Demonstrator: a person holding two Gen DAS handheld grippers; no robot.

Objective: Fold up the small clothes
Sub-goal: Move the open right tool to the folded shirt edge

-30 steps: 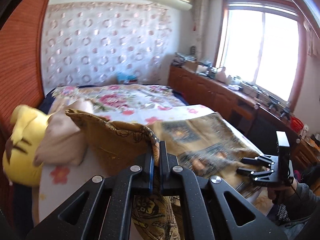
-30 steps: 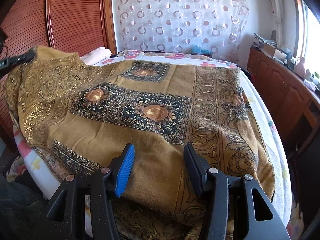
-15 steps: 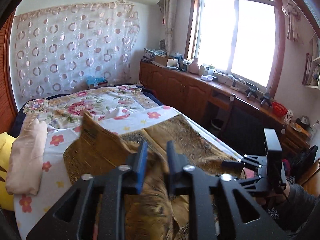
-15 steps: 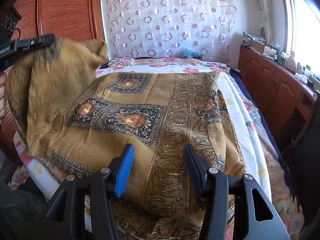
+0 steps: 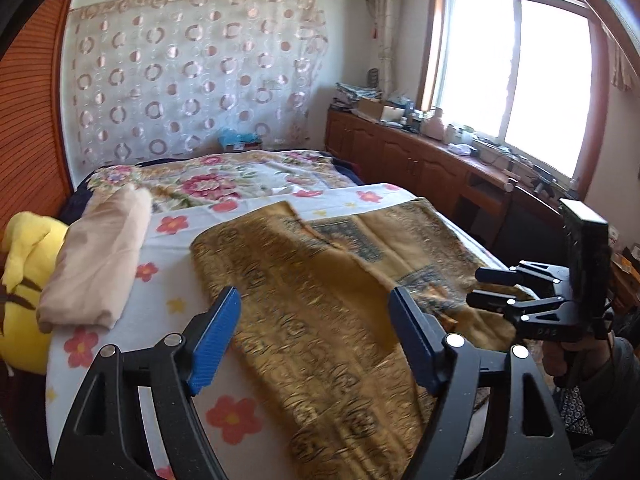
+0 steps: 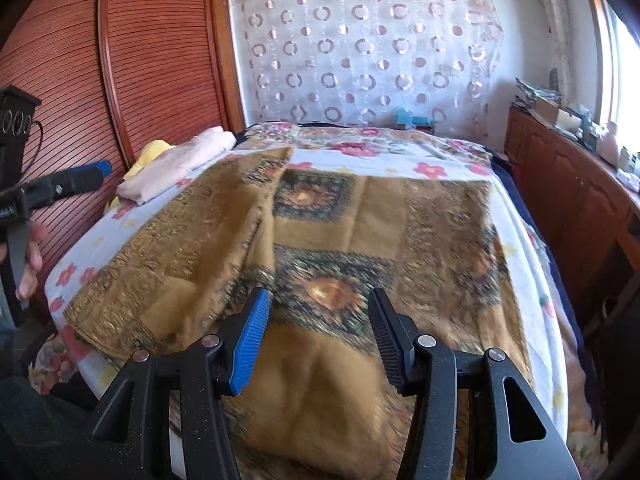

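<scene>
1. The gold patterned cloth (image 6: 360,232) lies spread on the bed (image 6: 520,216), its left side folded over onto the middle.
2. The left gripper (image 5: 314,336) has just been opening; its jaws stand wide apart above the cloth, pinching nothing.
3. The right gripper (image 6: 318,336) hangs half spread over the cloth's near edge, nothing pinched.
4. A folded beige garment (image 5: 96,264) rests beside a yellow plush toy (image 5: 24,280).

Near edge of the golden cloth (image 6: 328,380) blurred, cut off behind the tongs (image 6: 316,340).
</scene>
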